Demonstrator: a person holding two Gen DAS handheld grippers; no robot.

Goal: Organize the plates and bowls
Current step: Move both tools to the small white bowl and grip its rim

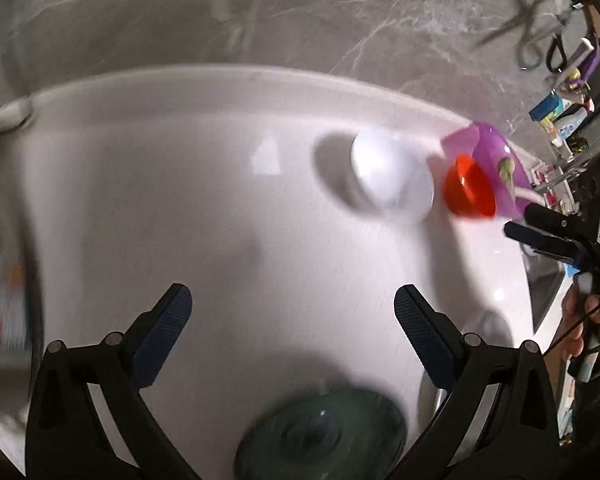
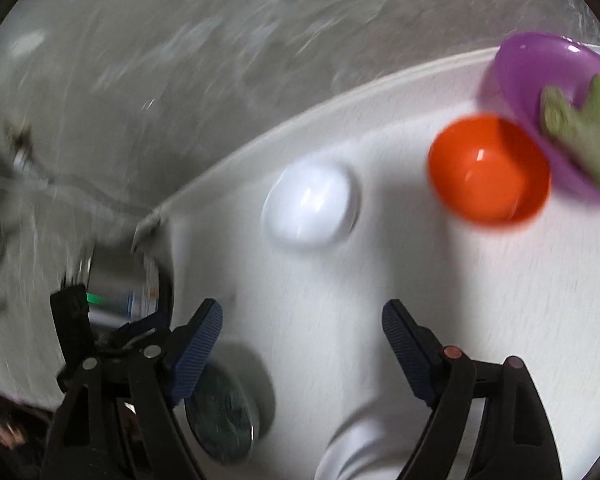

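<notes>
Left gripper [image 1: 292, 312] spread wide, holding nothing, above white table [image 1: 204, 216]; dark glass plate [image 1: 320, 436] below it. Right gripper [image 2: 302, 326] likewise spread, holding nothing. Ahead on table: white bowl [image 2: 310, 204], orange bowl [image 2: 488, 170] beside it, purple bowl [image 2: 540, 76] with green toy [image 2: 580, 120] touching orange.
</notes>
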